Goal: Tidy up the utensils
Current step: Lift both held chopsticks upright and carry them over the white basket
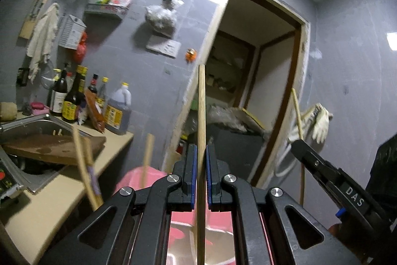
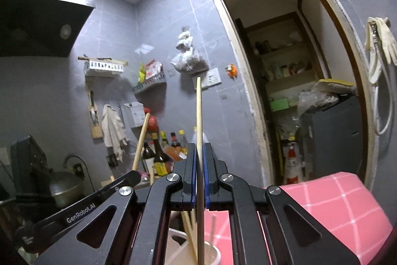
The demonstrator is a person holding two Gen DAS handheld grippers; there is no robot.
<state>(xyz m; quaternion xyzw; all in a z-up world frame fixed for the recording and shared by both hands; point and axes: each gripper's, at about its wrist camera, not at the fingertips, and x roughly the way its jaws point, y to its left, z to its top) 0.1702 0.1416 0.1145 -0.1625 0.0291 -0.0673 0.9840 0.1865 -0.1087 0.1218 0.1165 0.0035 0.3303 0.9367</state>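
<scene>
One wooden chopstick [image 1: 201,131] stands upright at frame centre, clamped between the closed jaws of the left gripper [image 1: 201,153]. A second chopstick [image 2: 198,131] is pinched the same way in the right gripper [image 2: 198,153]. Three more chopsticks [image 1: 84,165] blur at lower left over the desk [image 1: 49,210].

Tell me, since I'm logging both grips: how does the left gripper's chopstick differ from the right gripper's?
The left gripper holds a darker, tan chopstick; the right gripper holds a paler, yellowish chopstick. In its own wrist view the left one looks thicker, the right one slimmer. Below the left one lies something pink; below the right one stands a cup with more sticks. Both are clamped upright between shut blue pads.
</scene>
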